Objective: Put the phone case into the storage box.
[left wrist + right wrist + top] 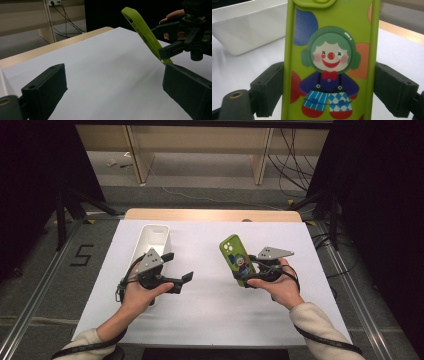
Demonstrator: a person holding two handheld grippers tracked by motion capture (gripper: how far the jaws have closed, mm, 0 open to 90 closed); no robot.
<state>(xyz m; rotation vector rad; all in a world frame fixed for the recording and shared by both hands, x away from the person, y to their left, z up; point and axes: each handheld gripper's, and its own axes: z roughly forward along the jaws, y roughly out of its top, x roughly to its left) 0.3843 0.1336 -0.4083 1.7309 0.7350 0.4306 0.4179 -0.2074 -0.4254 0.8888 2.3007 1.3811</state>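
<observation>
A lime-green phone case [236, 258] with a clown picture is held above the white table cover, tilted up toward the far side. My right gripper [248, 278] is shut on it, one jaw on each long edge, as the right gripper view shows on the case [329, 60]. In the left gripper view the case [143, 31] leans edge-on at the upper right. My left gripper [178, 267] hovers at the table's left, open, with nothing between its black jaws.
A white rectangular bin [150, 240] stands at the back left, just beyond the left hand, and shows as a bin [247, 30] behind the case. The white cover [210, 310] lies over the wooden table [210, 214]. Cables trail across the floor beyond.
</observation>
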